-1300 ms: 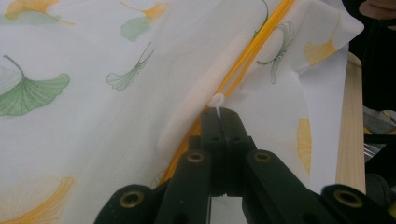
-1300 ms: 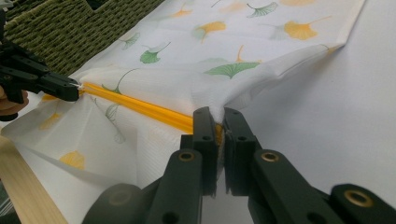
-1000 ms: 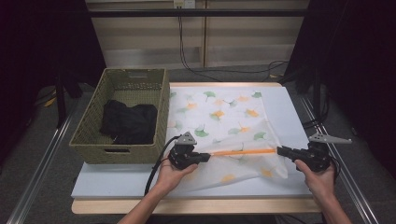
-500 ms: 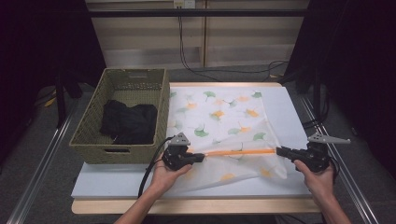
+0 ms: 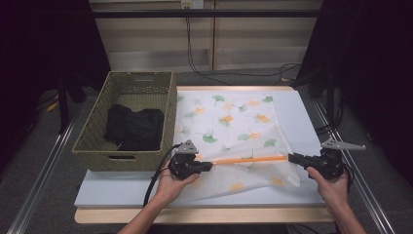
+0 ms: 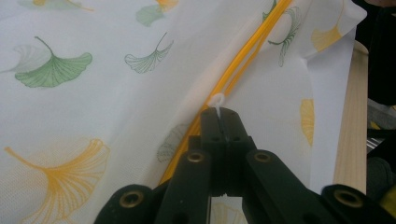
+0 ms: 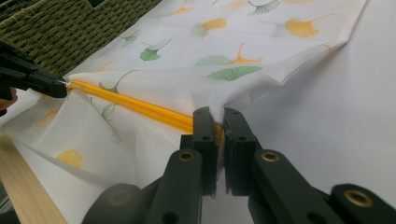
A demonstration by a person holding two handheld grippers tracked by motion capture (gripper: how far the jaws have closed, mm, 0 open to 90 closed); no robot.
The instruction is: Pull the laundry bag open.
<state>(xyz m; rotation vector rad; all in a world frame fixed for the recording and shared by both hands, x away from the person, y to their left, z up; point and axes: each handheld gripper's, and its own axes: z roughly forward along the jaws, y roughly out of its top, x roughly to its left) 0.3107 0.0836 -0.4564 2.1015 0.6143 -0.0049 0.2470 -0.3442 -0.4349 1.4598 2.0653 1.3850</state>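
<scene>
Low in the high view, the left gripper point(image 5: 208, 166) sits at lower centre, its jaws clamped on the white zipper pull point(image 6: 216, 100) of the orange zipper point(image 5: 251, 159). At lower right, the right gripper point(image 5: 293, 157) pinches the zipper's other end and the fabric there. The zipper runs taut between them across the leaf-printed mesh bag point(image 5: 229, 131) spread on the pale table point(image 5: 302, 112). Farther back at left stands a woven basket point(image 5: 92, 144) holding dark clothing point(image 5: 134, 127).

White mesh laundry bag point(image 5: 234, 122) w/ green & orange ginkgo-leaf print, orange zipper point(image 5: 251, 159). Olive woven basket point(image 5: 97, 146), black cloth point(image 5: 134, 127) inside. Black tongs point(image 5: 209, 166). Pale blue desk point(image 5: 302, 117).
</scene>
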